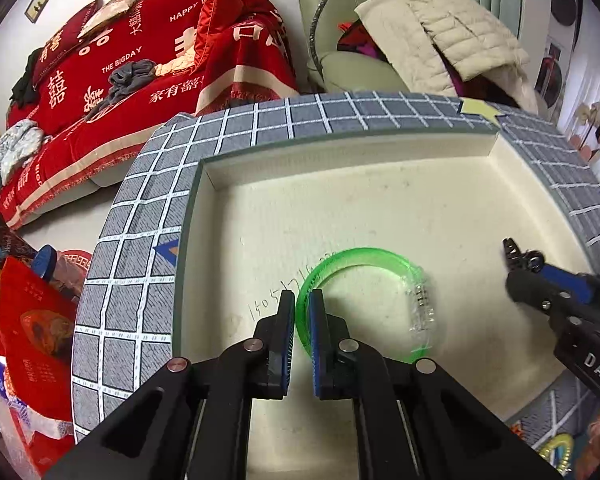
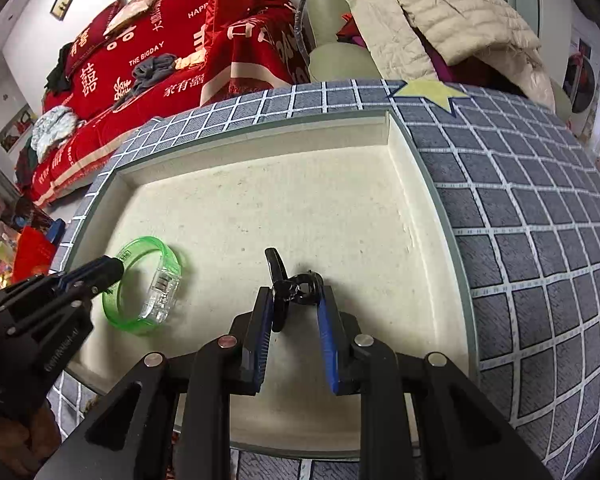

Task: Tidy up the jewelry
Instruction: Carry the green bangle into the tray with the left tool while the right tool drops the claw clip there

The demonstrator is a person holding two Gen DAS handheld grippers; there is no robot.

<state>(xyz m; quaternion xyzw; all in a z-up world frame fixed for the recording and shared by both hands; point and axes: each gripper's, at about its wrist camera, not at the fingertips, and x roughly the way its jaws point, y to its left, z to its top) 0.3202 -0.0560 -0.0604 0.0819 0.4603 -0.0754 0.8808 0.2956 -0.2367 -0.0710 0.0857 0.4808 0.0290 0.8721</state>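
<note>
Left wrist view: the left tool (image 1: 302,300) grips a translucent green bangle (image 1: 364,300) by its rim, the pads closed tight on the band at about the 9 o'clock side of the ring. A clear plastic section with small metal parts sits at the bangle's 3 o'clock side. The bangle is low over, or resting on, the cream floor of a shallow tray (image 1: 380,200); whether it touches cannot be told. The tray's broad border (image 1: 148,216) is grey fabric crossed by a white grid. Handwritten digits (image 1: 284,292) run across the tray floor just beside the bangle at 9 o'clock.

At 3 o'clock in the same view, well apart from the bangle, the right tool (image 1: 520,260) holds a small black piece of jewelry (image 1: 514,254). The right wrist view shows it closer: the right tool (image 2: 292,300), its jaws narrow, is clamped on the black piece (image 2: 296,284), a looped item with a curved arm rising toward 12 o'clock, above the tray floor (image 2: 300,200). There the bangle (image 2: 148,284) lies toward 9 o'clock, held by the left tool (image 2: 118,266).

Beyond the tray, at 11 o'clock, a red blanket with white lettering (image 1: 148,64) covers a sofa, and a cream quilted jacket (image 1: 452,36) lies on a pale green armchair (image 1: 340,60) at 1 o'clock.
</note>
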